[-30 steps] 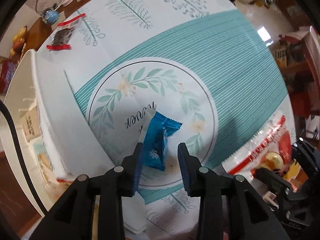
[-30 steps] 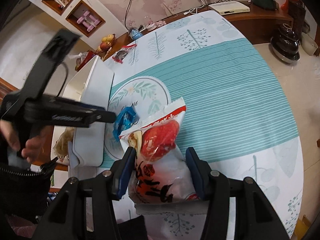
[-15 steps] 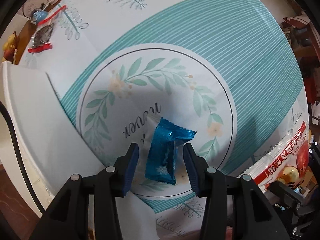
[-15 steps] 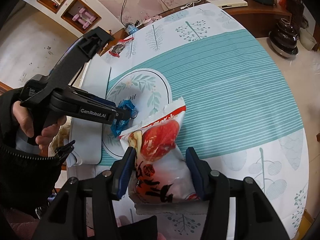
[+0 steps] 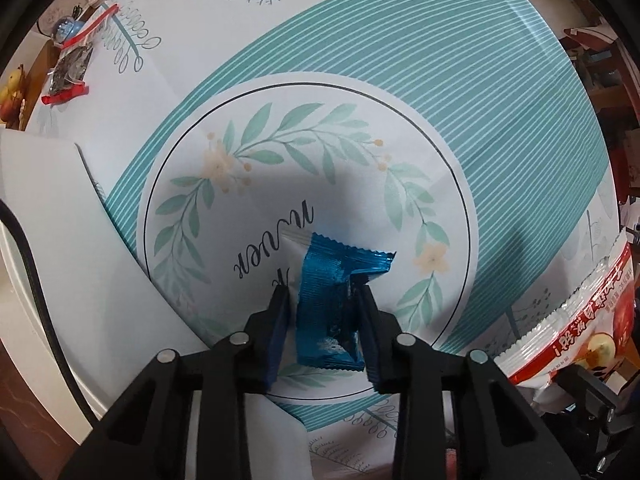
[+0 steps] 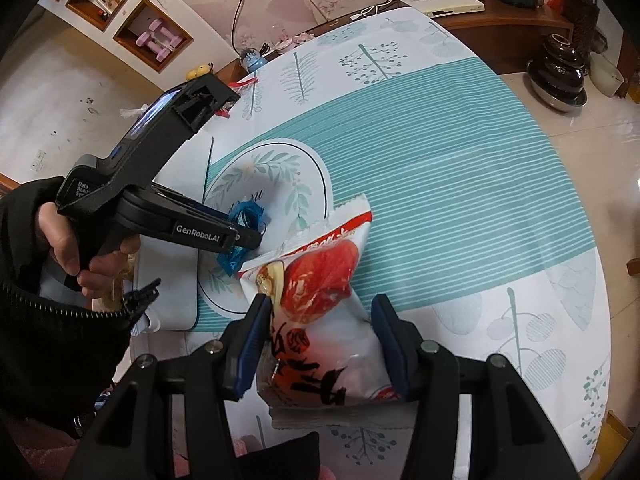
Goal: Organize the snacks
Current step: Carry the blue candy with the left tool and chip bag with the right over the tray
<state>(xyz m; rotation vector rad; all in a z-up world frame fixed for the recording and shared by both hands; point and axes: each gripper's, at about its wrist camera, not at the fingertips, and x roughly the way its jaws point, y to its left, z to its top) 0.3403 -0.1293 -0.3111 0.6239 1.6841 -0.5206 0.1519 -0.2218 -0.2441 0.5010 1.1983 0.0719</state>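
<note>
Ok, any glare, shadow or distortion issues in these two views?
Left wrist: sharp; the left gripper throws a soft shadow over the blue snack packet; tablecloth stripes bow from the fisheye. Right wrist: floor glare at right, highlights on the red-and-white snack bag.

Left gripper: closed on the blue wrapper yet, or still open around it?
Closed on it. The left gripper has both fingers pressed against the crumpled blue wrapper, with no gap visible.

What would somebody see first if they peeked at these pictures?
Probably the shiny blue candy wrapper, pinched in the left tool right over the leafy circle printed on the tablecloth. Next, the big white snack bag with red fruit on it, sitting between the fingers of the right tool.
</note>
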